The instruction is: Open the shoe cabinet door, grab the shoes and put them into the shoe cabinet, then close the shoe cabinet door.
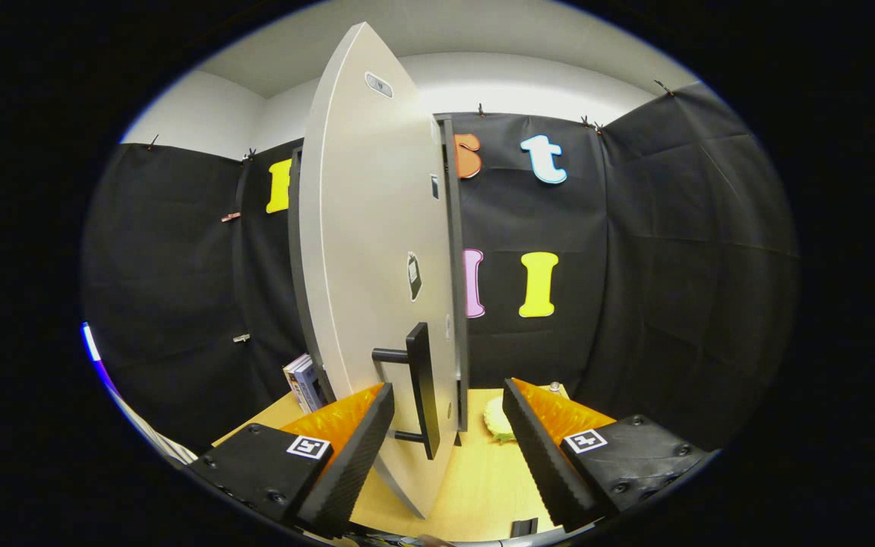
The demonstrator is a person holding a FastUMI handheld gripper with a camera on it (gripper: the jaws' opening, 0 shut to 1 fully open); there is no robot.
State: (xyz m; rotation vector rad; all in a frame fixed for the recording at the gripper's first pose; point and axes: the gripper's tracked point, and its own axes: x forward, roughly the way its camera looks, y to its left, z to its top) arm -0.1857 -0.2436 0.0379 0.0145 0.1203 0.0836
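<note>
At the centre of the frame we see the shoe cabinet door (365, 251) swung edge-on, a stiff, smooth panel best taken by its dark bar handle (421, 389), which sits between the 2 spread, empty fingers of our gripper (449, 448).

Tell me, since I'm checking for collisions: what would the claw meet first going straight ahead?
Probably the black door handle, which stands between the open claw's fingers, on the swung-out cabinet door. Depth is hard to judge.
</note>
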